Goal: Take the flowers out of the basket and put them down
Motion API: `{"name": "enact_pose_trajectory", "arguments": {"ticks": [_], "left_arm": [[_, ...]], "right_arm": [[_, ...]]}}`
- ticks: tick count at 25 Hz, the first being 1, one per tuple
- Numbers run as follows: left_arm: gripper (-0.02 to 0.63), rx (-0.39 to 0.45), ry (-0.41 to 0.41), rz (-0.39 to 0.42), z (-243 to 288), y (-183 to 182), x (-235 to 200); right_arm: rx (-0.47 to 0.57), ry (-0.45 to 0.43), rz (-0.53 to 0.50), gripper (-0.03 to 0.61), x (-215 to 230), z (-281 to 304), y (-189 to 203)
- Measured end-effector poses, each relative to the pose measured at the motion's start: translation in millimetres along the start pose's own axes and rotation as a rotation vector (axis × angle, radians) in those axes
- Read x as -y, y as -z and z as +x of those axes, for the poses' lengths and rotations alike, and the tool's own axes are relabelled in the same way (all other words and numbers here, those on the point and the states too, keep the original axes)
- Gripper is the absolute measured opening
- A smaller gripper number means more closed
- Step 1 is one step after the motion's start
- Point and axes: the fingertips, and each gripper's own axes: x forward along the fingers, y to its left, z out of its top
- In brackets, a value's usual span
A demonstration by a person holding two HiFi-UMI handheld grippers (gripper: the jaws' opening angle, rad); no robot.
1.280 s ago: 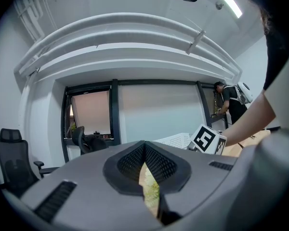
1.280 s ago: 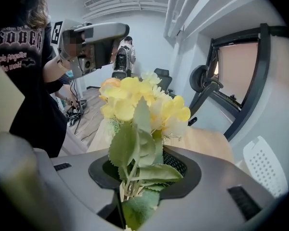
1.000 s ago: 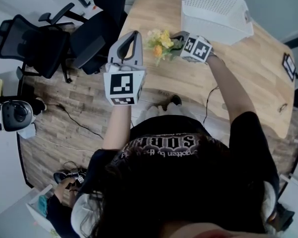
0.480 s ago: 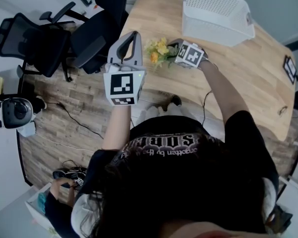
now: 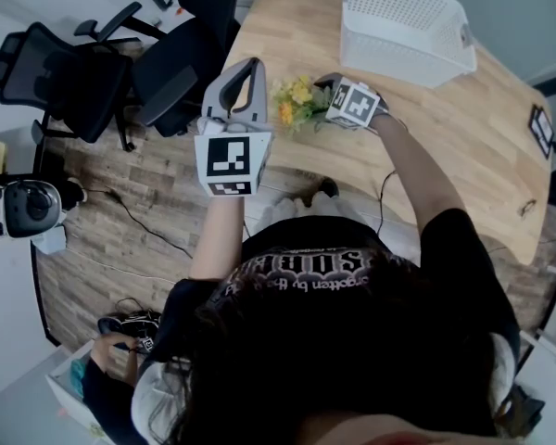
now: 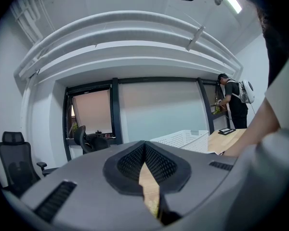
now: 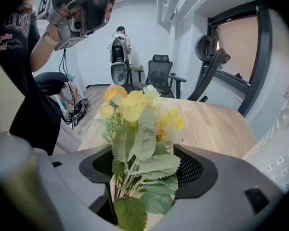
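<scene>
A bunch of yellow flowers (image 5: 295, 100) with green leaves lies on the wooden table (image 5: 445, 146), near its left edge. My right gripper (image 5: 322, 94) sits low at the stem end. In the right gripper view the stems and leaves (image 7: 135, 167) lie between the jaws, which have just been opening and stand wide, with the pads off the stems. The white perforated basket (image 5: 403, 21) stands behind it at the table's far side. My left gripper (image 5: 252, 65) hovers left of the flowers, shut and holding nothing; in its own view the basket (image 6: 183, 139) shows beyond the jaws.
Black office chairs (image 5: 65, 77) stand left of the table on the wood floor. A dark flat device (image 5: 538, 123) lies near the table's right edge. A person (image 5: 120, 360) crouches at lower left. Another person (image 6: 233, 105) stands far off.
My right gripper has sunk towards the table with the flowers and shifted slightly left. The bouquet now rests lower. The left gripper has stayed put.
</scene>
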Motion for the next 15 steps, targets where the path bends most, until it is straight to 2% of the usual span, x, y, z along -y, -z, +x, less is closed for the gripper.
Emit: {"name": "enact_pose_trajectory", "arguments": {"ticks": [8,15], "left_arm": [[0.000,0.006,0.004,-0.003,1.7,-0.4,3.8],[0.000,0.006,0.011,-0.005,2.6,0.4,7.3]], "right_arm": [[-0.087,0.044,-0.054,0.347,4.3,-6.9,17.2],[-0.092,0.047,-0.055,0.347,2.2,-14.0,25.9]]}}
